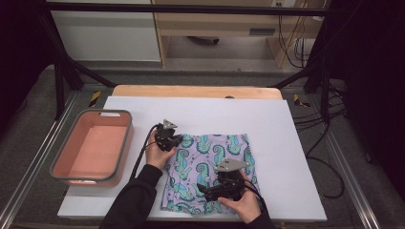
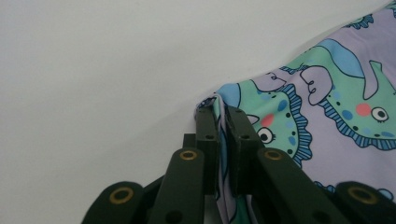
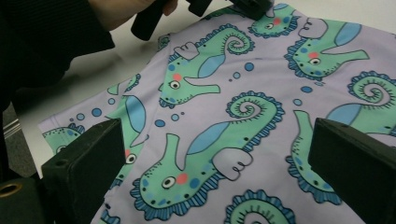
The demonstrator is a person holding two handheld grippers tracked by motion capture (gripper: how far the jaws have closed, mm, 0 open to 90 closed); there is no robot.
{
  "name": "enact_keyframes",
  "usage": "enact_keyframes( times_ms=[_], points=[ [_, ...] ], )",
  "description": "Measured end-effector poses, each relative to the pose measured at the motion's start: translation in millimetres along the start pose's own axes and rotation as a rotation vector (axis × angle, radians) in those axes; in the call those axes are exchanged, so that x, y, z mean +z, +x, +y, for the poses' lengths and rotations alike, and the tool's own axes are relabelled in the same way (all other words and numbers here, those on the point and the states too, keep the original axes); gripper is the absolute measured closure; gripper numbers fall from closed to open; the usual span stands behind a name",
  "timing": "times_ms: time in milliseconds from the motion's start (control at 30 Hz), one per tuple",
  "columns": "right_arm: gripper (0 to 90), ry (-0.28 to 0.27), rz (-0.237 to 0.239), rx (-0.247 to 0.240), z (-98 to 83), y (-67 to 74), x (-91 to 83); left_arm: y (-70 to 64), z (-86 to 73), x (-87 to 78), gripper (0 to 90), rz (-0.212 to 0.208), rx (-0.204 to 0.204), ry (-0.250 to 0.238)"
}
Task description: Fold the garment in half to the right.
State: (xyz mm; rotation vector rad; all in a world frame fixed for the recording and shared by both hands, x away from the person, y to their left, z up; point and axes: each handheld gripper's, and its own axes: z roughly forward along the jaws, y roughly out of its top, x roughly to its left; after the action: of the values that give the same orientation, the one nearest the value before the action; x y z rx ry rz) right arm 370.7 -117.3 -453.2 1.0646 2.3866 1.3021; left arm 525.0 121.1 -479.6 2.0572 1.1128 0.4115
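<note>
A lilac cloth (image 1: pixel 210 152) printed with green seahorses lies spread on the white table cover (image 1: pixel 286 157). At its far-left corner, my left gripper (image 1: pixel 177 139) is shut on the cloth's edge. In the left gripper view the fabric (image 2: pixel 336 107) runs pinched between the two black jaws of the left gripper (image 2: pixel 223 114). My right gripper (image 1: pixel 206 192) hovers low over the near middle of the cloth and points toward the left hand. Its jaws stand wide open in the right gripper view, where the gripper (image 3: pixel 219 154) has the flat cloth (image 3: pixel 243 93) below it and nothing between them.
A pink basin with a grey rim (image 1: pixel 123 143) stands at the table's left edge. The white cover extends bare to the right and beyond the cloth. Black frame legs and cables stand off the table at the back and right.
</note>
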Motion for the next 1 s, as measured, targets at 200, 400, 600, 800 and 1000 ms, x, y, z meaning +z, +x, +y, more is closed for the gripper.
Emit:
enact_keyframes(
  times_ms=[200,400,600,800,1000],
  points=[
    [4.8,0.003,-0.008,-0.009,0.8,10.6,6.6,2.7,-0.4,0.3,84.6,-0.02,-0.006,0.001],
    [4.7,0.007,-0.012,-0.019,2.9,27.1,15.3,4.3,-1.5,0.5,84.6,-0.031,0.003,-0.006],
    [6.5,0.026,-0.007,-0.048,2.8,44.3,25.9,4.1,-1.5,0.5,84.7,-0.028,0.016,-0.006],
    [13.6,0.065,0.02,-0.084,0.6,62.2,39.0,4.4,-2.0,0.4,84.7,-0.031,0.025,-0.008],
    [20.6,0.085,0.043,-0.122,-3.2,76.9,51.4,5.4,-2.1,0.5,84.7,-0.039,0.02,-0.01]
  ],
)
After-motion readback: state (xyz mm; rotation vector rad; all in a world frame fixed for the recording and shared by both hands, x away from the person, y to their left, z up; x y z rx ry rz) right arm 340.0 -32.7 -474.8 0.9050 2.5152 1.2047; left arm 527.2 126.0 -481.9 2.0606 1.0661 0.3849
